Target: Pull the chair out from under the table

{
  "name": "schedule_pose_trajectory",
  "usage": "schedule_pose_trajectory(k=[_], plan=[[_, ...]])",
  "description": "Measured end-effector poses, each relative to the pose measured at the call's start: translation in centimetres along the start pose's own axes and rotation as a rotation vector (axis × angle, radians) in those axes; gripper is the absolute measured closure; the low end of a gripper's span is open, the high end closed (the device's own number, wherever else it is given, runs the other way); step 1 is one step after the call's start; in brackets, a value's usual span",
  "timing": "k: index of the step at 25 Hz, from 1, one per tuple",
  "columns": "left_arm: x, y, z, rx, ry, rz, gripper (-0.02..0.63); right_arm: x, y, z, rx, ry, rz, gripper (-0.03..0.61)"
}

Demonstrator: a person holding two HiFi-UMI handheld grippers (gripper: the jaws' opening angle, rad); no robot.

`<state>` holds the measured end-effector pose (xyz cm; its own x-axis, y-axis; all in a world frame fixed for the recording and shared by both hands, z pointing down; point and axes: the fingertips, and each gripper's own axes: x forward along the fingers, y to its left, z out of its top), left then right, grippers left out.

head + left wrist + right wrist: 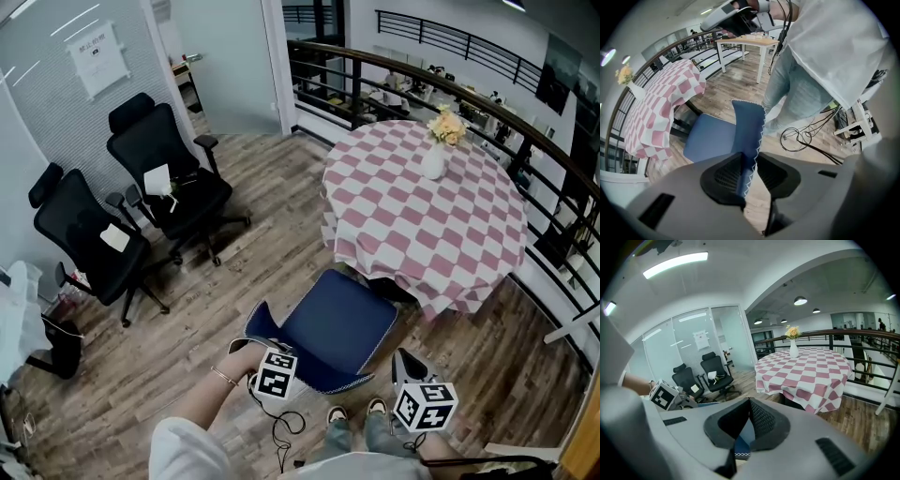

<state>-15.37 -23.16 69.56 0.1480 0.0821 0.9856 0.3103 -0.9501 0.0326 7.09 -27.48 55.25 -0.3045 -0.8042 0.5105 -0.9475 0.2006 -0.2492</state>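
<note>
The blue chair (pixel 333 323) stands just off the near edge of the round table (pixel 431 216) with its pink and white checked cloth, the backrest toward me. My left gripper (pixel 265 356) points straight down at the backrest's left end. In the left gripper view it (pixel 749 173) is shut on the backrest's white-stitched edge (pixel 754 140). My right gripper (pixel 401 356) hovers by the backrest's right end. In the right gripper view its fingertips (pixel 749 404) meet with nothing between them, and a bit of blue chair (pixel 740 446) shows below them.
Two black office chairs (pixel 169 173) (pixel 89 234) stand at the left by a glass wall. A white vase with flowers (pixel 434 161) is on the table. A dark railing (pixel 562 178) curves behind it. Cables (pixel 281 431) and the person's feet (pixel 352 412) are beside the chair.
</note>
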Motion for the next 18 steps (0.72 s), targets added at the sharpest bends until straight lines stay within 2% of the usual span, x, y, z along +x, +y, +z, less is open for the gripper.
schedule_pose_trajectory(k=[8, 18], plan=[[-1.2, -0.6, -0.1, -0.032, -0.036, 0.050, 0.525, 0.3, 1.6, 0.0, -0.011, 0.002, 0.038, 0.561], [-1.2, -0.9, -0.2, -0.036, -0.039, 0.030, 0.523, 0.5, 0.9, 0.9, -0.021, -0.008, 0.034, 0.561]])
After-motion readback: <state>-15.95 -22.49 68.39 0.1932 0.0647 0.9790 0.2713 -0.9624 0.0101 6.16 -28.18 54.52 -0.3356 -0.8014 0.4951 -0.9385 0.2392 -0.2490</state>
